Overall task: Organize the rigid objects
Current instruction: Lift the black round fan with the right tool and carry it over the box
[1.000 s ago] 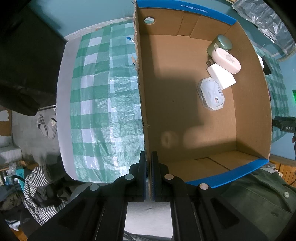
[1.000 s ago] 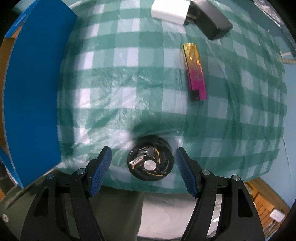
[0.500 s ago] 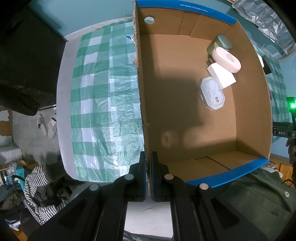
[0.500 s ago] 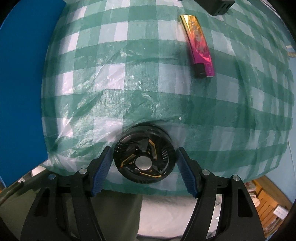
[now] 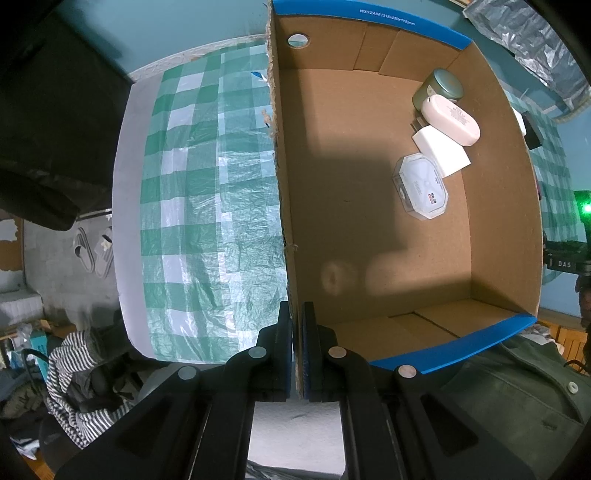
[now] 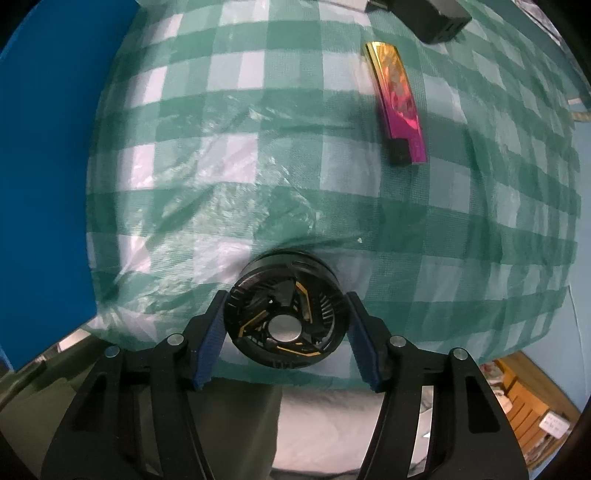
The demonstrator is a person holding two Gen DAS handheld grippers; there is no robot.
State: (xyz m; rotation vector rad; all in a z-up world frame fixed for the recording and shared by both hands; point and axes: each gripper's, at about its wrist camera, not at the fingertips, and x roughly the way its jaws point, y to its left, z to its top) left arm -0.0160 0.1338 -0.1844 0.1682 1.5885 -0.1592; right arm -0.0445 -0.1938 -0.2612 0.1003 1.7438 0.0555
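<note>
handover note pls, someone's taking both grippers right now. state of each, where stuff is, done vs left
Left gripper: shut on the near left wall of the cardboard box, holding it.
Right gripper: fingers on both sides of the black round fan at the table's near edge, pads at or very near its rim; a firm grip is not confirmed.
Done: in the box's far right corner sit a green tin, pink case, white block and clear octagonal case.
Left: box the fan, then the pink-gold bar and black block on the checked cloth.
</note>
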